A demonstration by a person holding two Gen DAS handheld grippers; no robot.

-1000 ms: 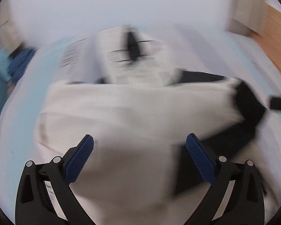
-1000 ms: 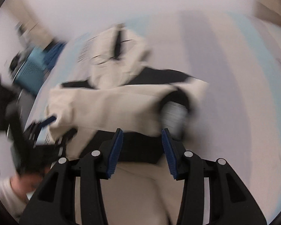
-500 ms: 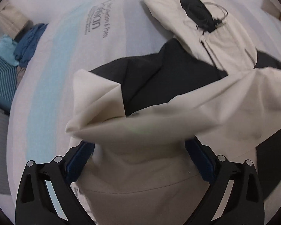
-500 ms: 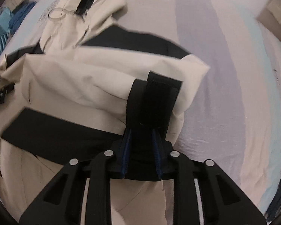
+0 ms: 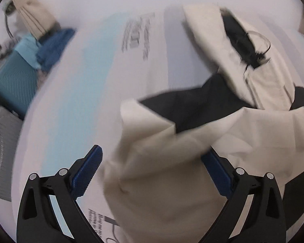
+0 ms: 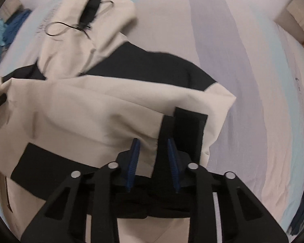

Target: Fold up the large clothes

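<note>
the jacket is cream with black panels, a black cuff strap and a thin black hood cord. the bed sheet is pale lilac with light blue stripes and dark lettering. both grippers are black with blue pads. a teal ribbed suitcase stands beside it.

jacket: matt woven cloth | bedsheet: smooth matt cloth | jaws: ribbed blue pads
</note>
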